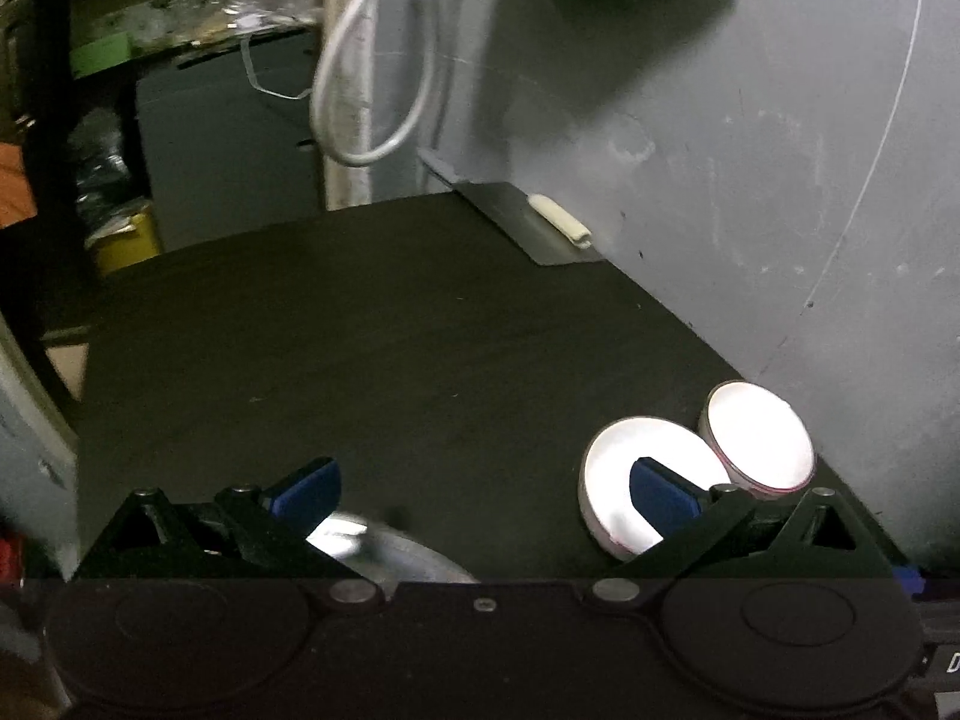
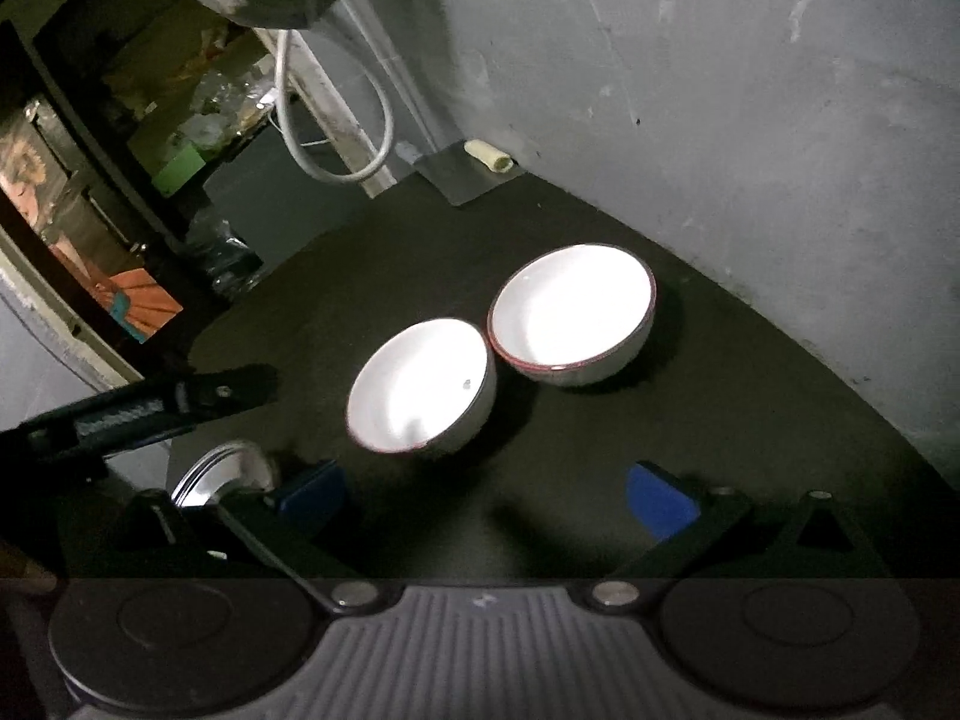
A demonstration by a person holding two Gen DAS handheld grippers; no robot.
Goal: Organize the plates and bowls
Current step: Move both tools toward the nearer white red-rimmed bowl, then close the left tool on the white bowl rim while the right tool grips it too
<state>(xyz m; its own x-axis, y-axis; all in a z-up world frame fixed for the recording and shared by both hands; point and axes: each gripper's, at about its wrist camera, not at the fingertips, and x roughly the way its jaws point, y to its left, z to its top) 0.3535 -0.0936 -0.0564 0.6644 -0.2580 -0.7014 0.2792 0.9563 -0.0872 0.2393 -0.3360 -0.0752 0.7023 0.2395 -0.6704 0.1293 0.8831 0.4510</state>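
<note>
Two white bowls on dark table (image 2: 750, 372), rims touching: near bowl (image 2: 420, 387), far bowl (image 2: 573, 312) by wall. Right gripper (image 2: 489, 501) spread wide, empty, just short of near bowl. Left gripper (image 1: 486, 492) spread wide, empty; bowls right of it, metal plate (image 1: 396, 552) beneath.

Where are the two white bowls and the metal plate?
Near bowl (image 2: 420, 384): right wrist view, on its white inside.
Far bowl (image 2: 573, 306): right wrist view, on its white inside.
Metal plate (image 2: 204, 474): right wrist view, on its shiny rim.
</note>
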